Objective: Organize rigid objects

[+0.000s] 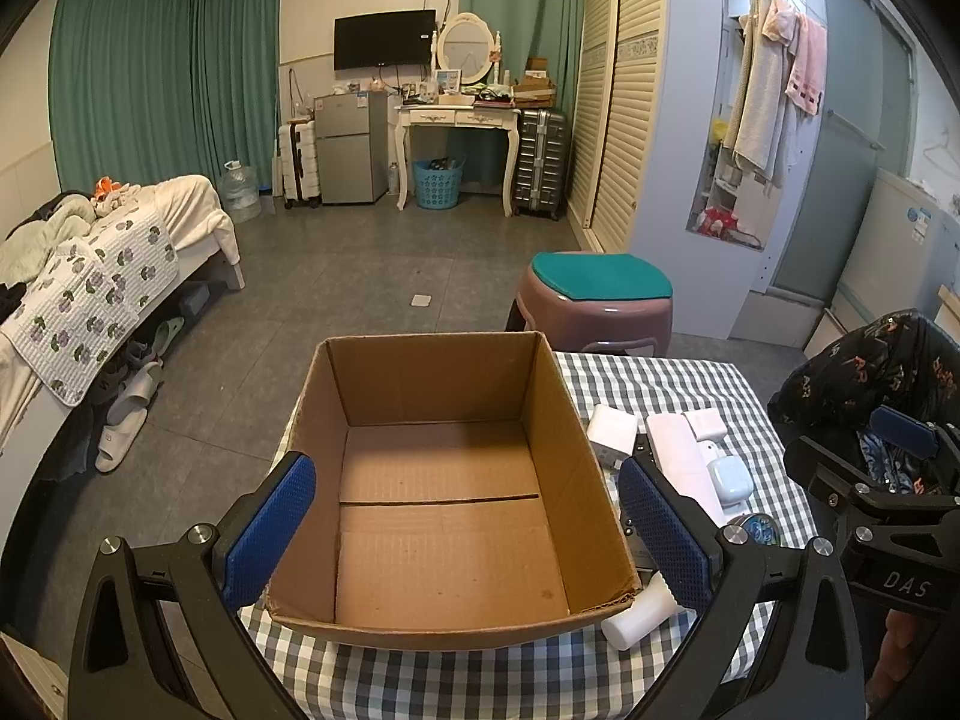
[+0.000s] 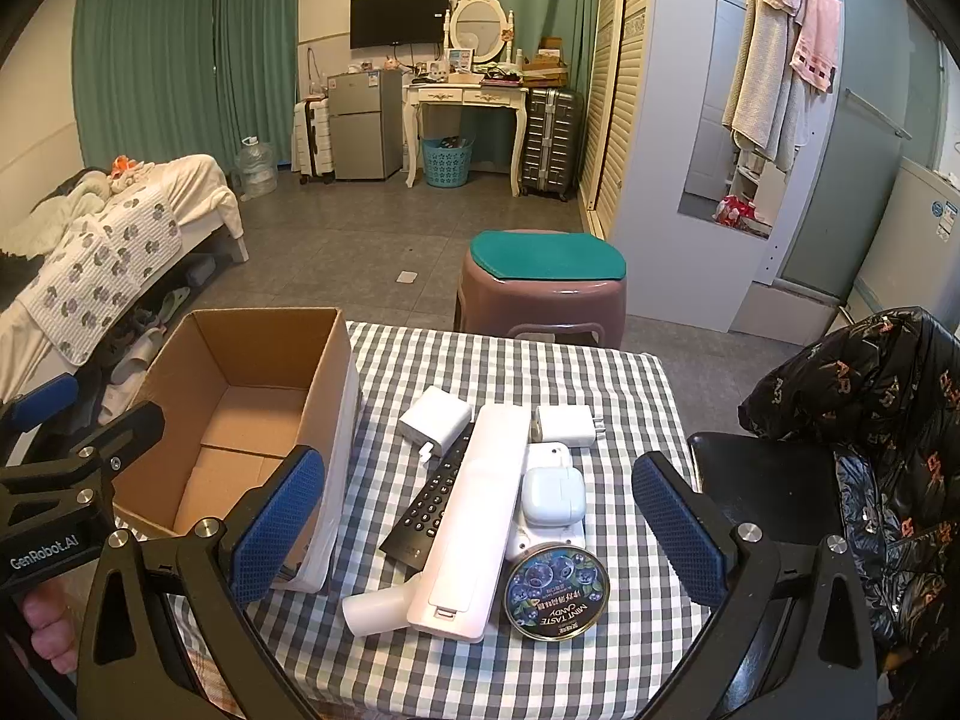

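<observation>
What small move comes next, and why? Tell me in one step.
Probably lower the right gripper, jaws open and empty, onto the round mint candy tin, the item nearest to it at the front of the checked tablecloth. The brown cardboard box is empty, so nothing has been sorted, and the left gripper hangs open over it.

- Purple stool (image 2: 540,294) with green cushion, centre frame.
- Bed (image 2: 108,228) at left.
- Black jacket (image 2: 870,420) at right.
- Wall television (image 2: 399,18), upper centre.
</observation>
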### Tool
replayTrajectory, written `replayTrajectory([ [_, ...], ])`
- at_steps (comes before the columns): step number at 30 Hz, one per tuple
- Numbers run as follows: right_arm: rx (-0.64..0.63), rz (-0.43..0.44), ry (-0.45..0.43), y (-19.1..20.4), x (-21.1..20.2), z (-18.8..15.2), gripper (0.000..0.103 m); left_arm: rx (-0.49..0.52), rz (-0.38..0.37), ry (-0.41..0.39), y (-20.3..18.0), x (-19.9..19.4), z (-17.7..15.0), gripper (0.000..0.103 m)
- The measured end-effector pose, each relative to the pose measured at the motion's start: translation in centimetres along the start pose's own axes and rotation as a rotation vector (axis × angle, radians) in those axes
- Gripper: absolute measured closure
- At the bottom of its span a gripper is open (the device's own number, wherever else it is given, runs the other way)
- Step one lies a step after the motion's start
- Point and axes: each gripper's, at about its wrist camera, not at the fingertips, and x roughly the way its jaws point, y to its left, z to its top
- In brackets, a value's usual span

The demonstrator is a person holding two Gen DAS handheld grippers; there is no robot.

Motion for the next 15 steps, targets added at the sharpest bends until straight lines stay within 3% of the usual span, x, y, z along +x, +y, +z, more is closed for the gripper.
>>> replayTrajectory([
  [15,0.000,0.003,0.004,-0.40,0.37,-0.18,0.000,0.000,-0.002,0.001,-0.37,-0.04,0.08,0.000],
])
